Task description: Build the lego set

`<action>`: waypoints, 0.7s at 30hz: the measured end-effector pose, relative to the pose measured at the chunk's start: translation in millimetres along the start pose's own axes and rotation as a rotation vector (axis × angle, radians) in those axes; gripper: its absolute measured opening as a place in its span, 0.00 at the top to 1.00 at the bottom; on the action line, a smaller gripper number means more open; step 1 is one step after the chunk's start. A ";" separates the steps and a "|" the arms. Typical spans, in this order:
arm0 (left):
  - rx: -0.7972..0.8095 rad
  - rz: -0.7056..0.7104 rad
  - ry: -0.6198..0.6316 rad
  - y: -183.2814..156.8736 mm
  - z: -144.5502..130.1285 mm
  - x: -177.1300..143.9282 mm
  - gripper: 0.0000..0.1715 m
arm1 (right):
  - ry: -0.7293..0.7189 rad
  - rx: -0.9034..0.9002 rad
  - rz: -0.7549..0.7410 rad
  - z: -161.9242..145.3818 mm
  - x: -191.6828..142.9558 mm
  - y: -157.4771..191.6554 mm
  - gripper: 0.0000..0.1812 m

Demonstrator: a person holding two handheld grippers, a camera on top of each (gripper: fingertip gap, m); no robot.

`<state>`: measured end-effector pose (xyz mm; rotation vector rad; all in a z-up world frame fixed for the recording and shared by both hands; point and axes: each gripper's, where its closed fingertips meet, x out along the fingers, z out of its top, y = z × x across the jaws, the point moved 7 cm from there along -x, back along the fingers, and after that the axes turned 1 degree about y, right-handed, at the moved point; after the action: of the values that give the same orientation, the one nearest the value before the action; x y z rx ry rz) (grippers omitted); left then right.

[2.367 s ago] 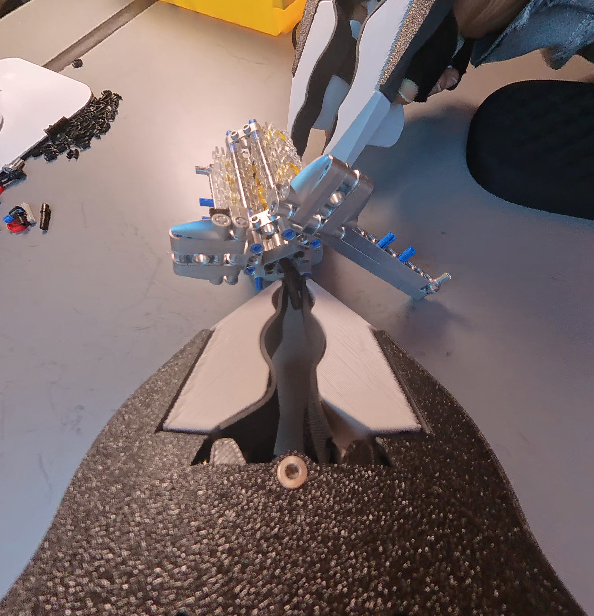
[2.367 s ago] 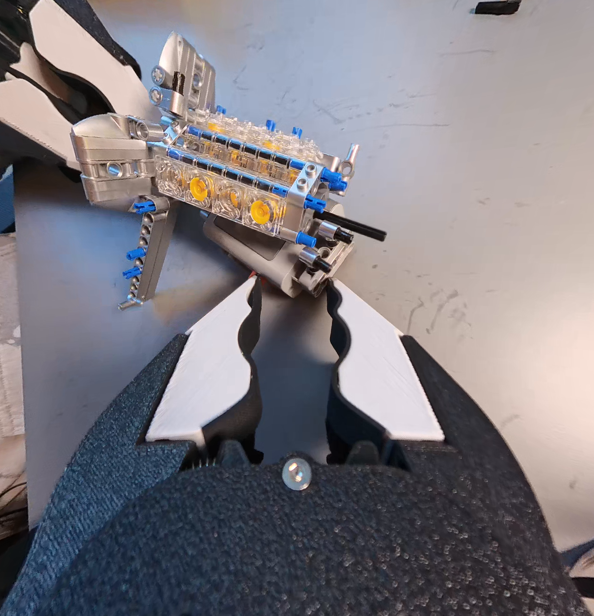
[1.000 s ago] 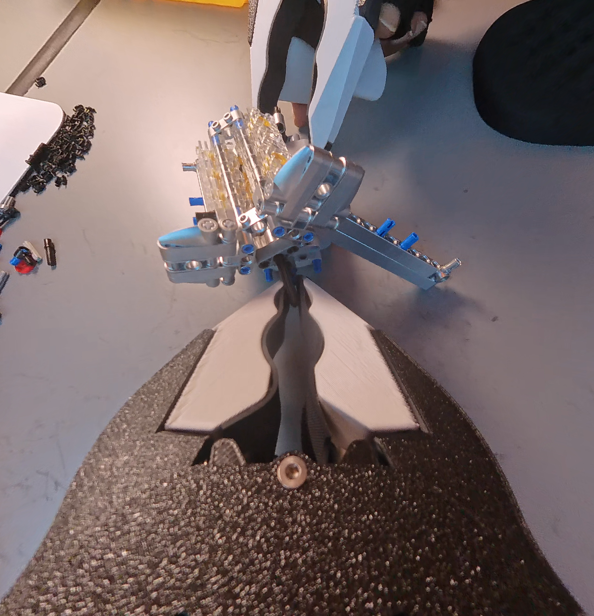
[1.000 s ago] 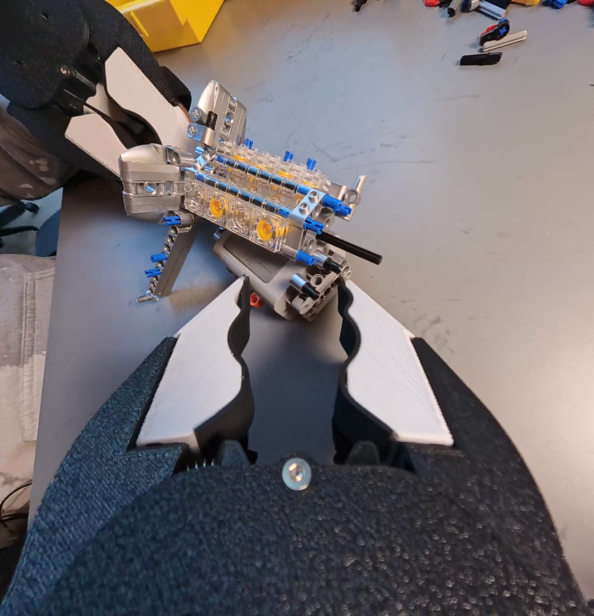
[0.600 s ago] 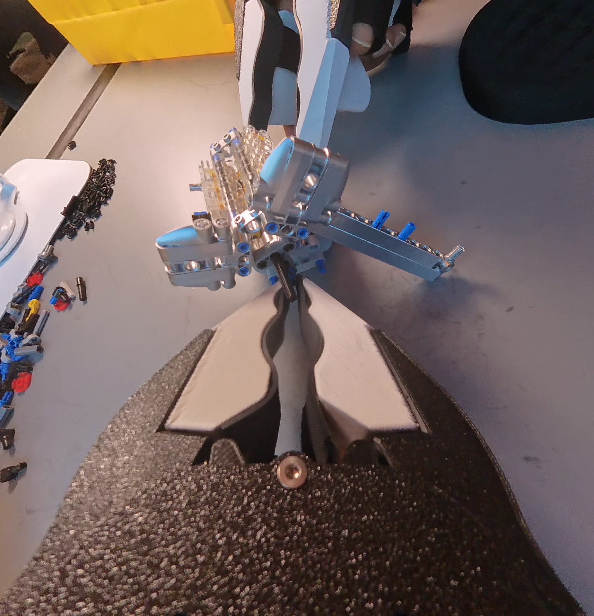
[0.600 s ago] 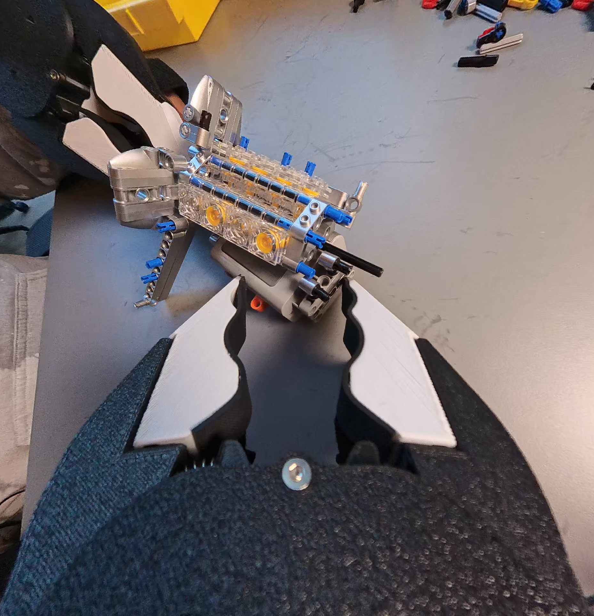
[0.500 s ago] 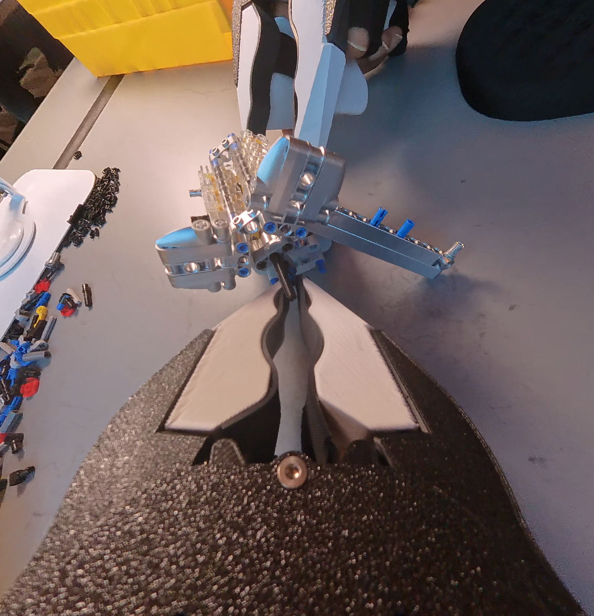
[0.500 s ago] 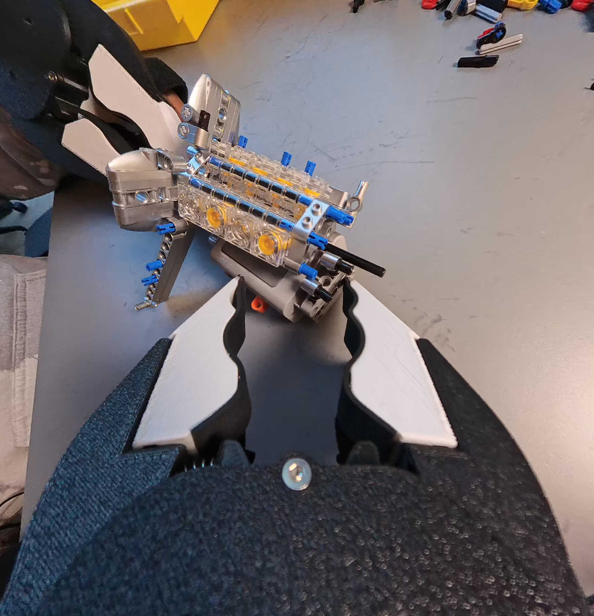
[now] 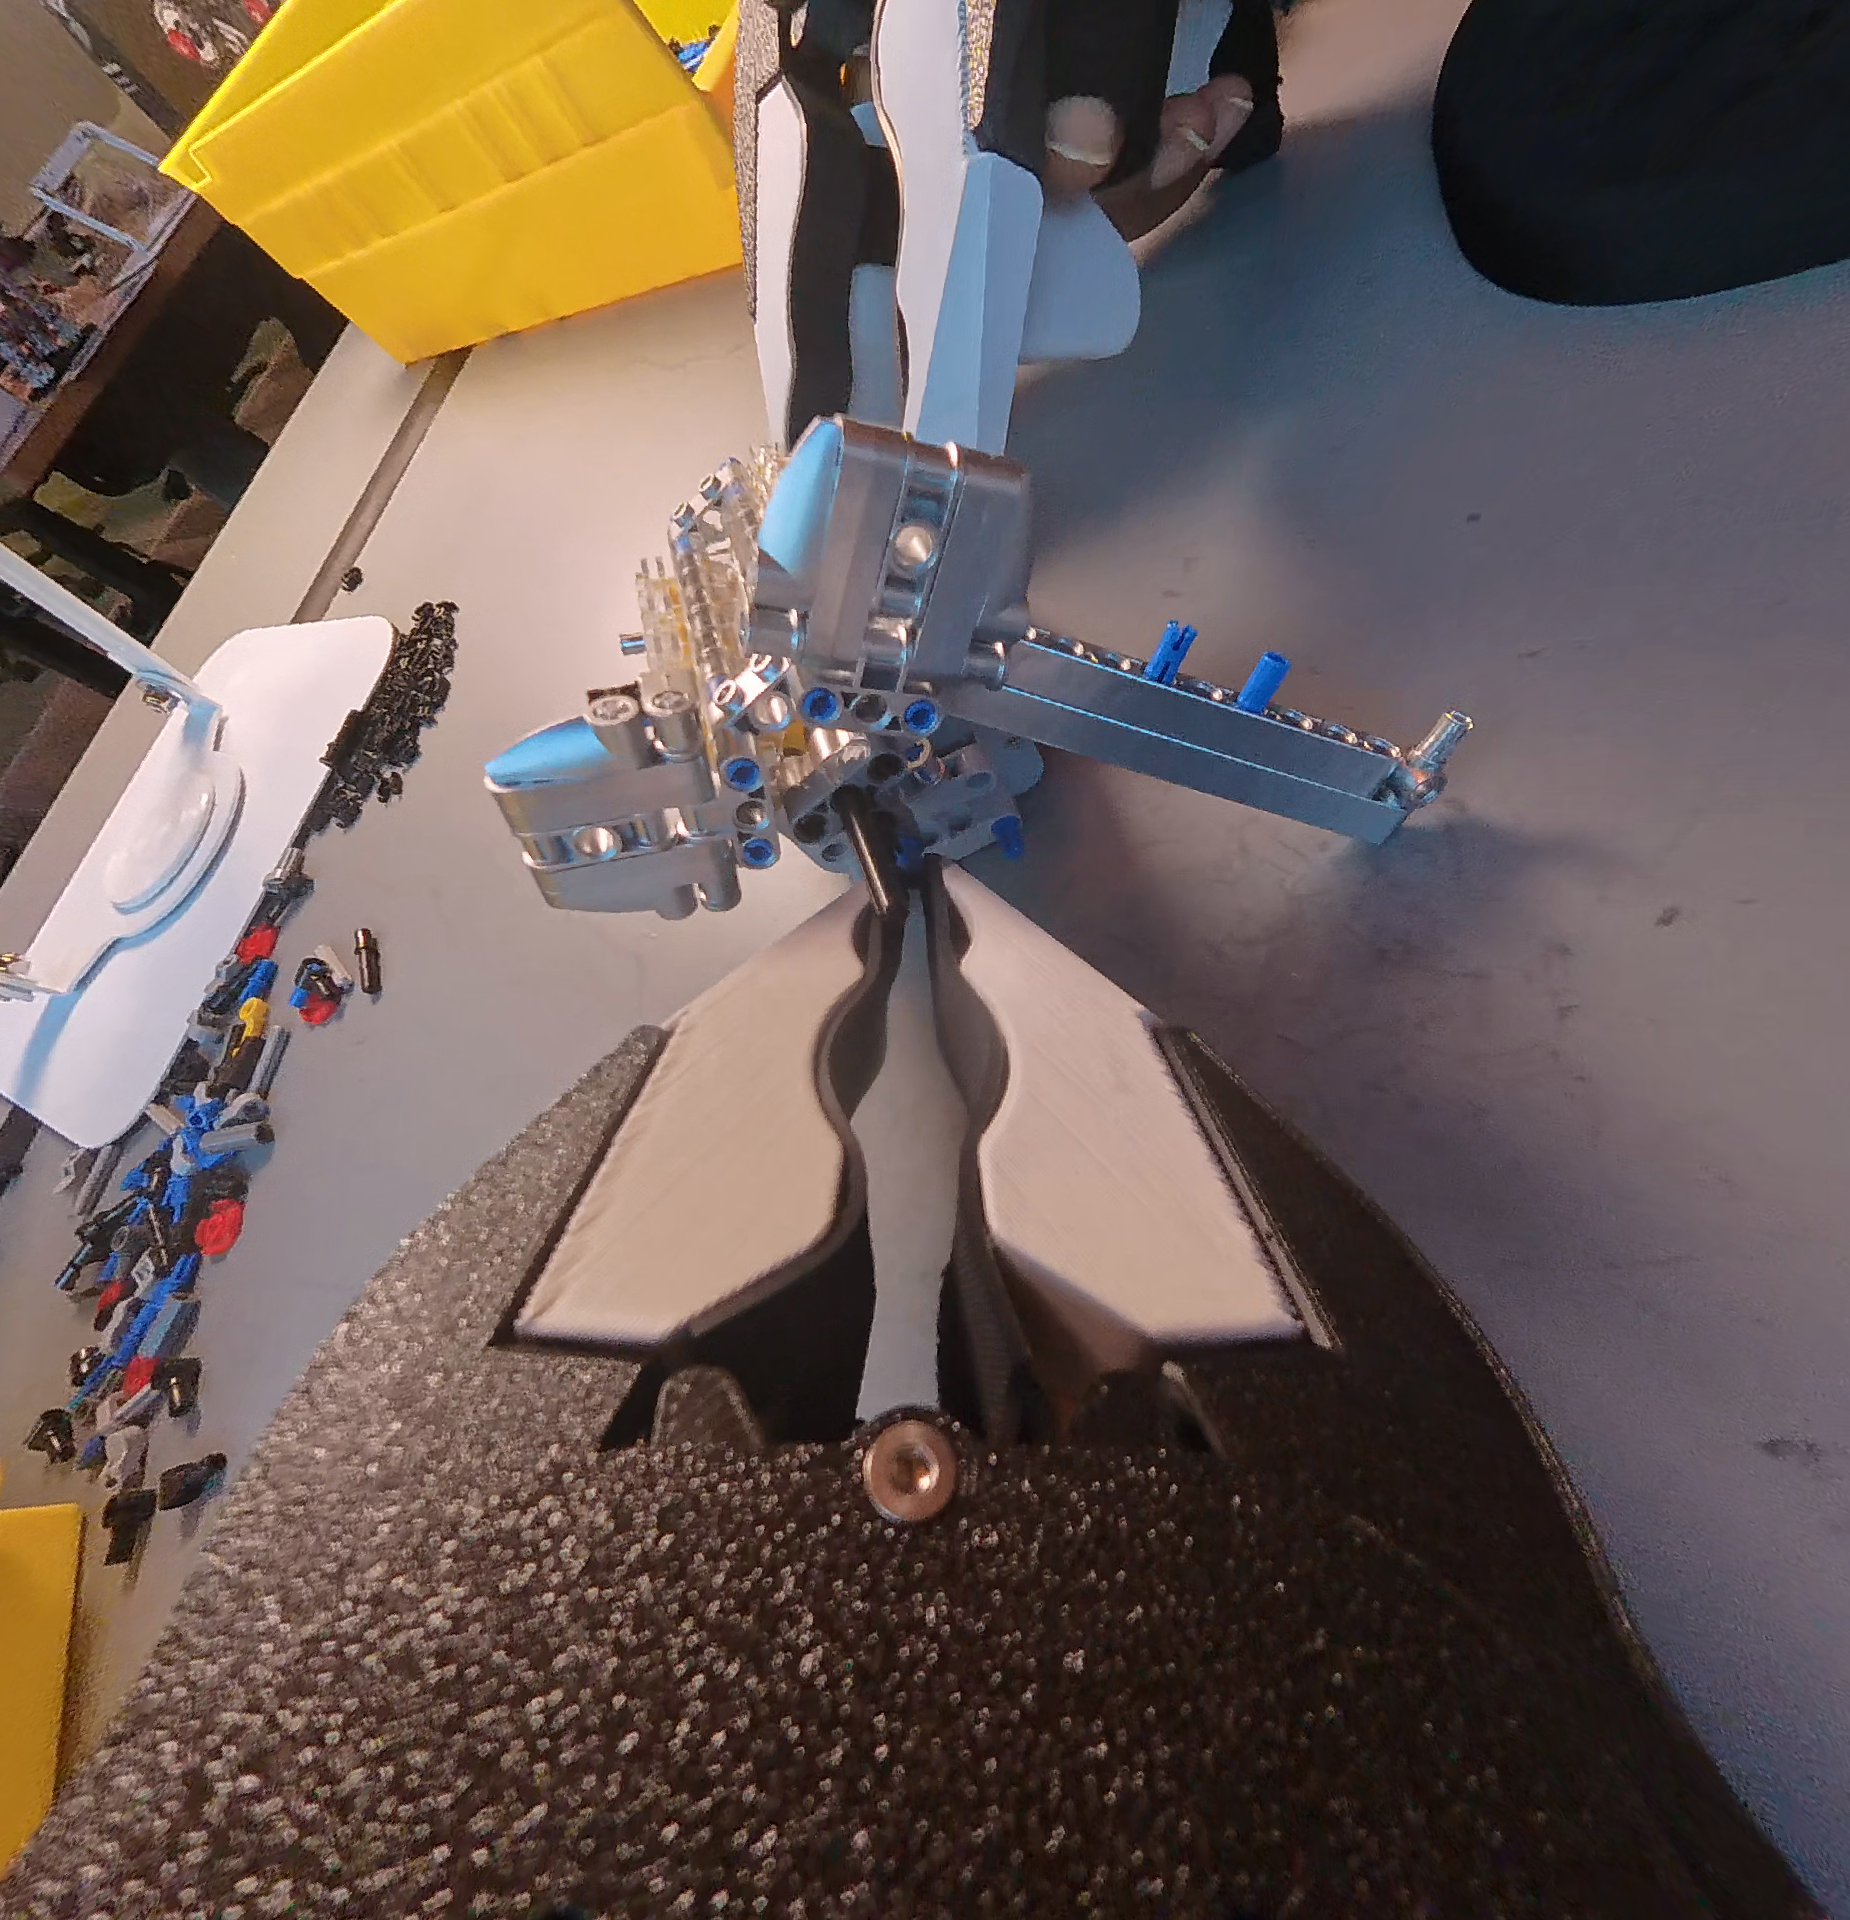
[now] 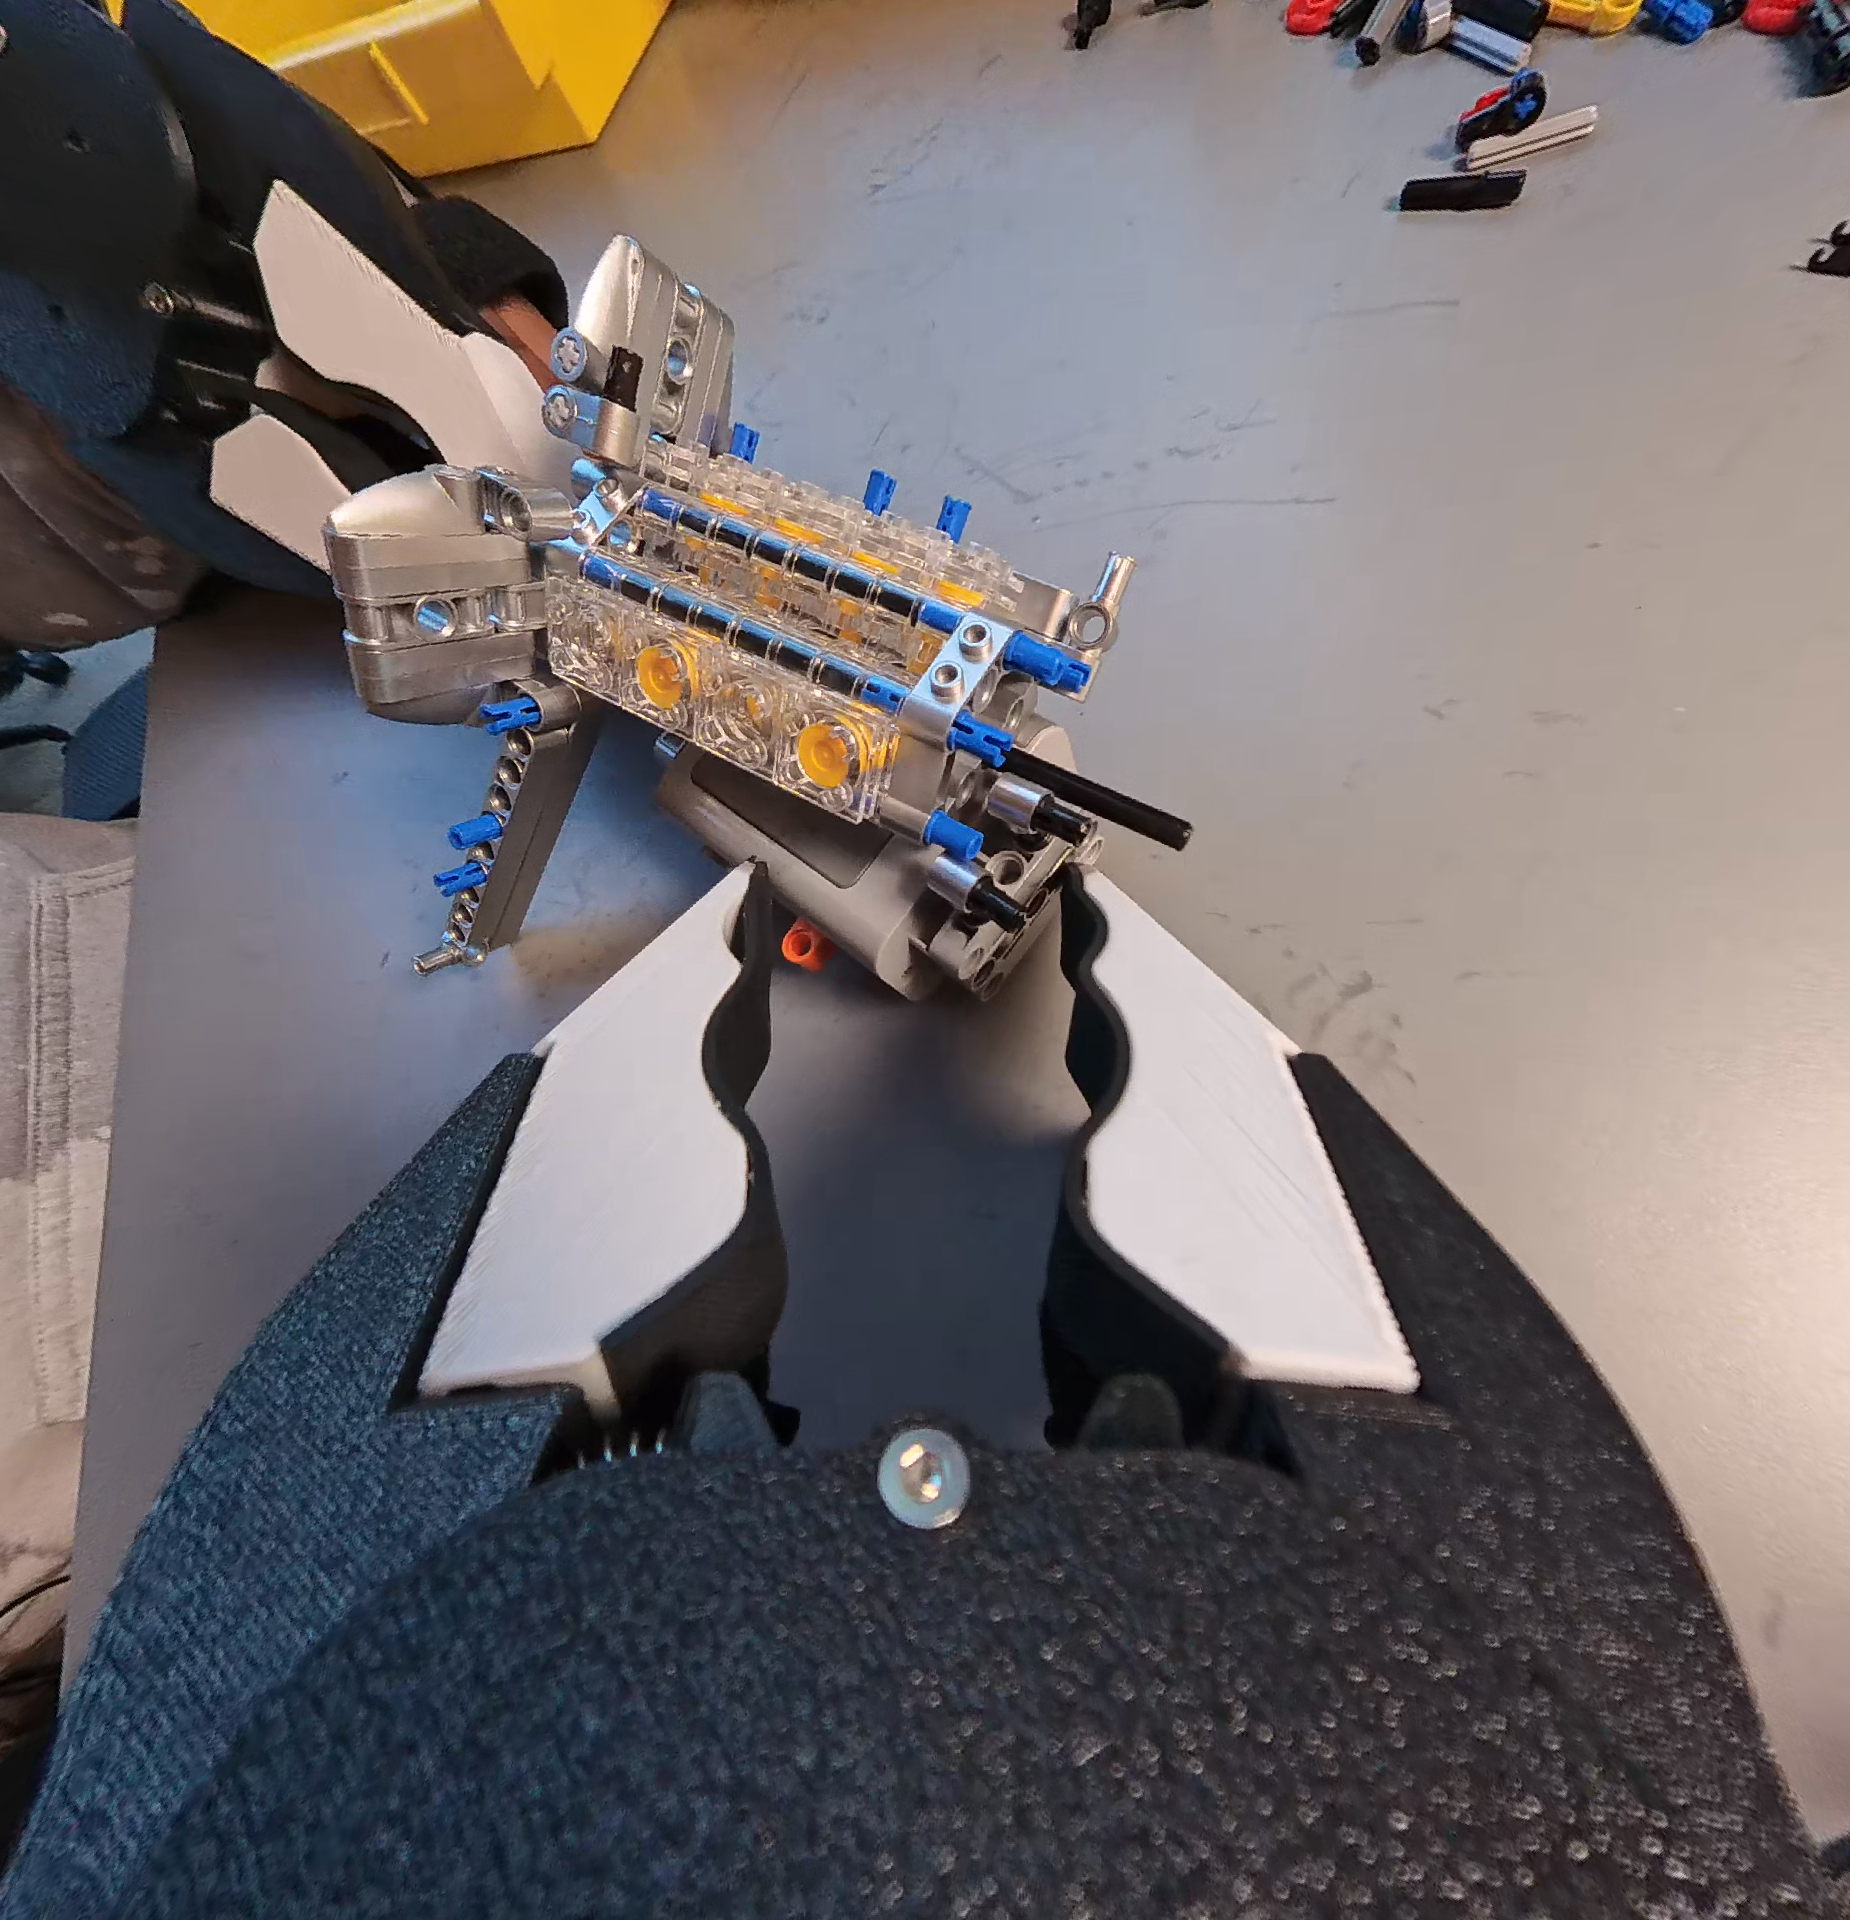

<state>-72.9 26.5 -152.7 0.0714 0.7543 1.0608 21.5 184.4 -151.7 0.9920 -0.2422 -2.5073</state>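
Note:
A silver, clear and yellow brick-built model (image 9: 879,623) with blue pins sits tilted over the grey table, its long silver beam (image 9: 1212,727) reaching down to the right. My left gripper (image 9: 905,899) is shut on the model's short black axle (image 9: 867,862) at its near end. In the right wrist view the model (image 10: 775,644) lies lengthwise. My right gripper (image 10: 905,894) is open, its fingertips on either side of the grey motor block (image 10: 890,914) under the model. A longer black axle (image 10: 1108,805) sticks out beside it. Each gripper also shows in the other's view: the right one (image 9: 879,343), the left one (image 10: 381,416).
A yellow bin (image 9: 464,177) stands at the back left. A white base plate (image 9: 142,862) lies beside a pile of black pins (image 9: 401,686) and scattered small coloured parts (image 9: 173,1174). More loose parts (image 10: 1503,125) lie far right. A dark cushion (image 9: 1679,135) sits at the back right. The gap from one gripper's tips to the other's is roughly 9 cm.
My right gripper's jaws have opened wider and moved forward around the motor block. The model has rolled and tilted in my left gripper, and more of the bin and parts shows.

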 end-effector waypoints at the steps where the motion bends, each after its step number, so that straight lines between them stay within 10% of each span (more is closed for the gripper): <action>1: 0.002 0.000 0.002 0.1 -0.2 0.4 0.99 | -0.001 0.000 -0.003 0.1 -0.1 -0.1 0.70; 21: -0.013 -0.092 0.049 1.1 5.9 12.6 1.00 | 0.017 -0.129 -0.054 2.8 6.5 6.2 0.62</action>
<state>-66.9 38.9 -154.5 0.0000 0.7875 0.9820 17.3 175.9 -151.7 0.9788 -0.0481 -2.5260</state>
